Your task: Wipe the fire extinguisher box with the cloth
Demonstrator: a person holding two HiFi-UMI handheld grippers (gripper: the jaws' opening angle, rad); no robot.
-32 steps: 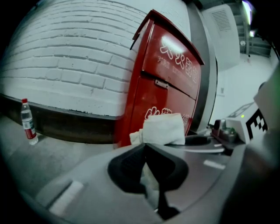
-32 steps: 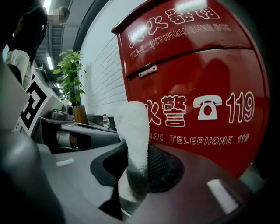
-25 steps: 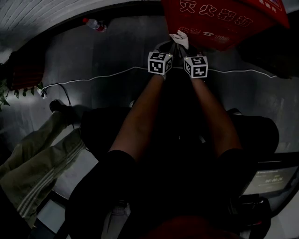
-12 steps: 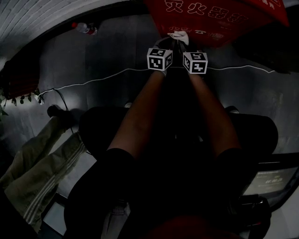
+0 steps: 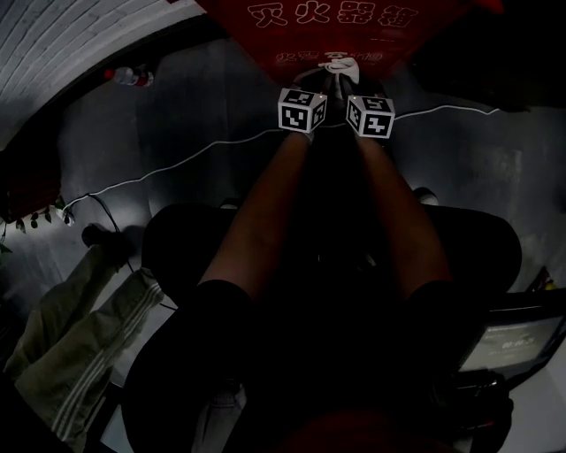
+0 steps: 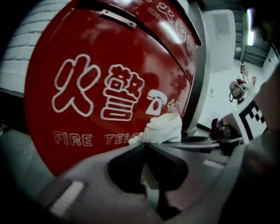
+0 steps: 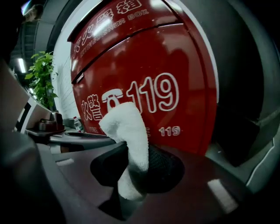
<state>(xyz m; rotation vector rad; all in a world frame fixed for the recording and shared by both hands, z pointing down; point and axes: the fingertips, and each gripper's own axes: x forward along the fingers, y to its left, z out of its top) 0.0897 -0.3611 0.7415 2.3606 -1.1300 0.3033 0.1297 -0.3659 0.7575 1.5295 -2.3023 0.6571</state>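
The red fire extinguisher box fills the top of the head view, with white characters and "119" on its front. A white cloth lies against its lower front. My right gripper is shut on the cloth, which sticks up out of its jaws. My left gripper is shut too, with a corner of the cloth pinched at its tip. Both grippers meet side by side at the cloth, marker cubes just behind them.
A water bottle lies on the dark floor at upper left, and a white cable runs across it. Someone in olive trousers stands at lower left. A green plant grows left of the box. A lit screen sits at lower right.
The box and the bottle have slid left in the head view. Both grippers stay together on the cloth, now slightly higher in view and further right along the box front.
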